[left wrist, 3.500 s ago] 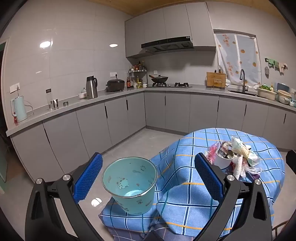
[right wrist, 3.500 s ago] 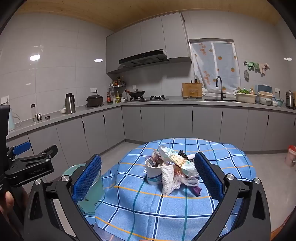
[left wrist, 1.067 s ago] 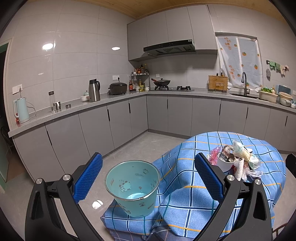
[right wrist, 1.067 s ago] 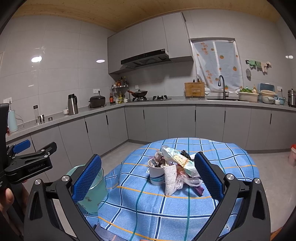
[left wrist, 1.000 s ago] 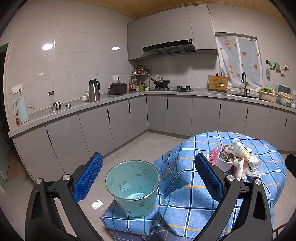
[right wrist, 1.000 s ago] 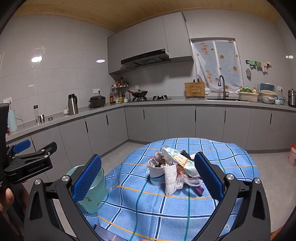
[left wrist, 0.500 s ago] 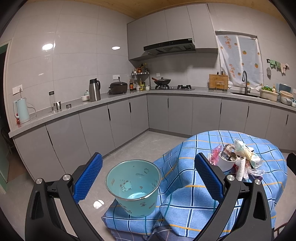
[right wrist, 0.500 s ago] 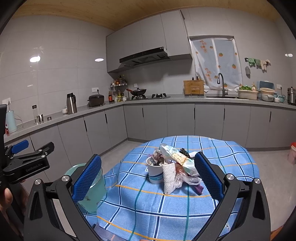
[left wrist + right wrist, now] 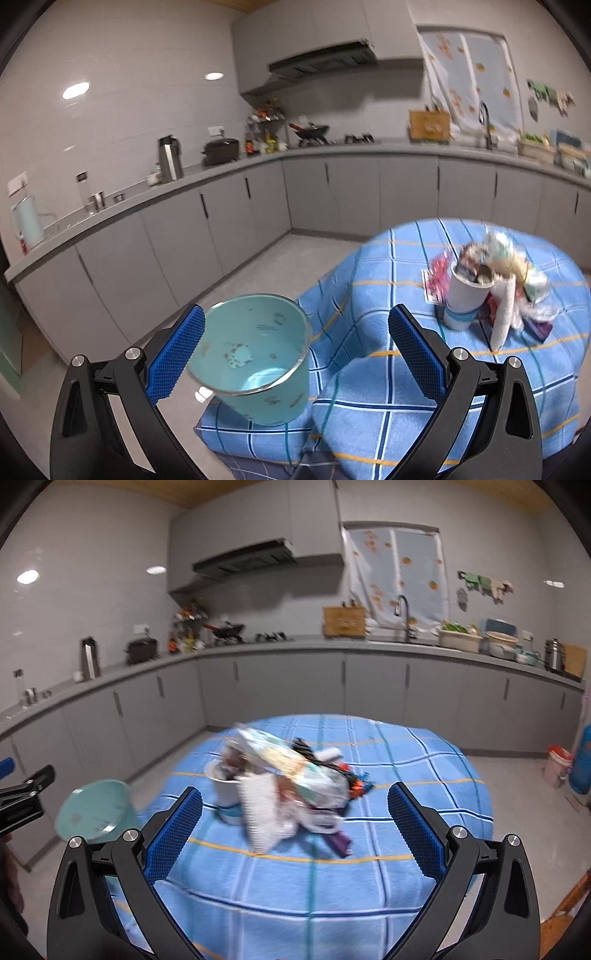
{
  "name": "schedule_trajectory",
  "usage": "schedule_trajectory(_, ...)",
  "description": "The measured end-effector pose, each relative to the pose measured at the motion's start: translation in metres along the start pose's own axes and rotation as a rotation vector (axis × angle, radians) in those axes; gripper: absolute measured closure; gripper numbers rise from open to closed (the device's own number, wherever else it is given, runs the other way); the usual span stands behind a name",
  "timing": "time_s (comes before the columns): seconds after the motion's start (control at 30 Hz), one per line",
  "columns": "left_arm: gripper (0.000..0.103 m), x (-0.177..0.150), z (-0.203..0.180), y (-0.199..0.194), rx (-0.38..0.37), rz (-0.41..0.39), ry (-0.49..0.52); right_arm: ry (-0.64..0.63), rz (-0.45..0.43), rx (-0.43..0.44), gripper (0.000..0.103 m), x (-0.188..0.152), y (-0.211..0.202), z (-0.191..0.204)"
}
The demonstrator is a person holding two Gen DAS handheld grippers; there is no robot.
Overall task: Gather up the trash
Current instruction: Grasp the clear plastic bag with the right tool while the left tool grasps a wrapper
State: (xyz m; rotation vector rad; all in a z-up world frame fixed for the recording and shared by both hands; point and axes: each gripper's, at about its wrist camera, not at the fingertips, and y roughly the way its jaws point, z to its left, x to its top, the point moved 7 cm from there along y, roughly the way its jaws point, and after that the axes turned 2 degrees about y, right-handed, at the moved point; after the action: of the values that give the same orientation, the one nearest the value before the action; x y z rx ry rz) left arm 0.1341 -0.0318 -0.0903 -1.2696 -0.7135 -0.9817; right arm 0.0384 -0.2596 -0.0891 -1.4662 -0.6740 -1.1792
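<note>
Blue-padded, both wide open and empty, the left hand-held gripper and right hand-held gripper face an uncollected trash pile; the bin looks empty.

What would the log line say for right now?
left gripper: open, before teal bin | right gripper: open, facing trash pile on table | nothing held

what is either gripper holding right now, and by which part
Nothing. The left gripper and right gripper are both open and empty; the round light-blue plastic bin and the trash pile are ungripped.
</note>
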Motion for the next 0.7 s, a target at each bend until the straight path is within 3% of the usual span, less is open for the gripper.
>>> schedule_trajectory(0.27, 0.005, 0.01, -0.057, 0.056, -0.055, 0.014, 0.1, -0.005, 0.018, -0.1, 0.005, 0.0, 0.063, -0.032)
schedule_trajectory(0.47, 0.005, 0.014, -0.08, 0.09, -0.084, 0.039, 0.108, -0.061, 0.037, -0.069, 0.005, 0.008, 0.101, -0.02)
schedule_trajectory(0.7, 0.005, 0.013, -0.093, 0.116, -0.106, 0.062, 0.115, -0.136, 0.053, 0.009, 0.006, 0.017, 0.135, 0.02)
